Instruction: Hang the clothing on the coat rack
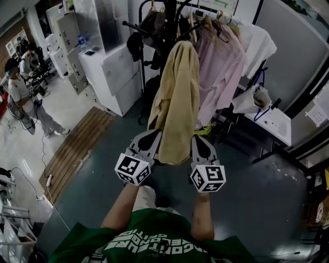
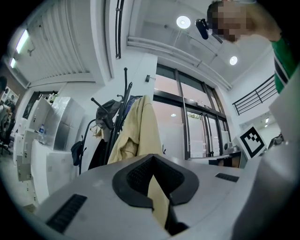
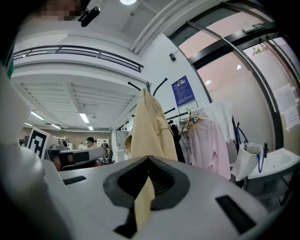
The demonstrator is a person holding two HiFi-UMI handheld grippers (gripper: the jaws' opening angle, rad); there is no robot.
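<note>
**Gripping a tan fabric jacket point(image 1: 177, 97) by its lower edge**

The left tongs point(image 1: 152, 137) are clenching a fold of the jacket's hem on one side. The right tongs point(image 1: 199, 141) are clenching another fold on the other side. The cloth is running up between them, hanging long and loose. Its top is draping over an upper prong of the black metal coat rack point(image 1: 176, 15). A pale pink shirt point(image 1: 222, 67) is hanging just beside the jacket, on its right.
</note>
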